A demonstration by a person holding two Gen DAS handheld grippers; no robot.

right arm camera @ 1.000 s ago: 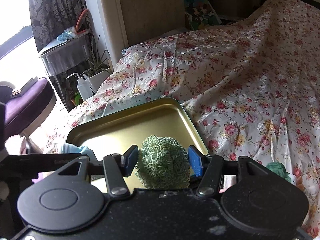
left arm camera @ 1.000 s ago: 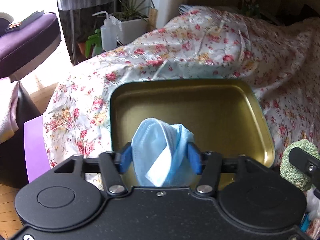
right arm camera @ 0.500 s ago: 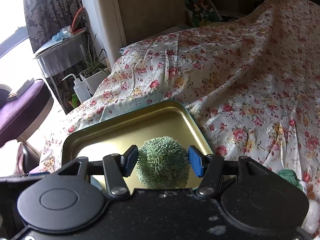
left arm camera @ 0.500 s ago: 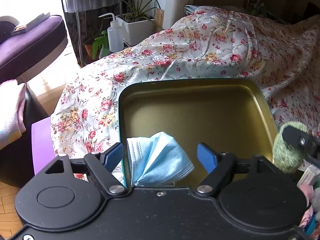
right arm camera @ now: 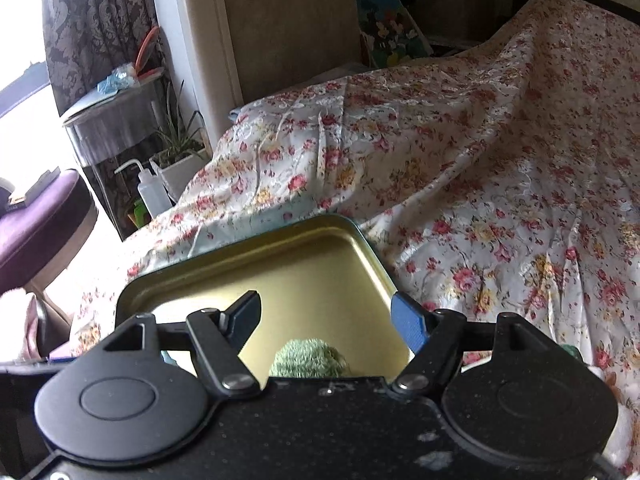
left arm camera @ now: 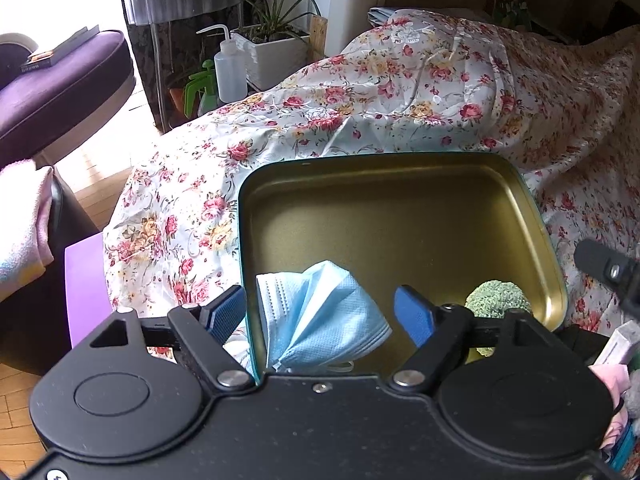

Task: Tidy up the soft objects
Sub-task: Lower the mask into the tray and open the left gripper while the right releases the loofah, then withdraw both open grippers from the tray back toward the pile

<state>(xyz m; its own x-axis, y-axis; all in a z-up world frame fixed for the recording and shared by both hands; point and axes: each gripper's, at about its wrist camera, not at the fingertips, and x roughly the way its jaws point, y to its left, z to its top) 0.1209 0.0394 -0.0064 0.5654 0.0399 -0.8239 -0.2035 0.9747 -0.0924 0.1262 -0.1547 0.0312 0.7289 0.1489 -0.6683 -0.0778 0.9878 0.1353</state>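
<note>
Blue pads sit on both grippers, and both are spread wide and hold nothing. The left gripper [left arm camera: 320, 310] hangs over the near end of the tin [left arm camera: 400, 160], with the mask [left arm camera: 324, 316] lying loose between its pads, inside the tin. I think it was put there to keep the soft things together. The right gripper [right arm camera: 326, 316] is over the tin's near right corner, just above the green ball [right arm camera: 308, 360], which also rests in the tin. The mask is pale blue, thin and folded. The ball is curly and fuzzy. The tin sits on a flowery bed [right arm camera: 500, 200].
</note>
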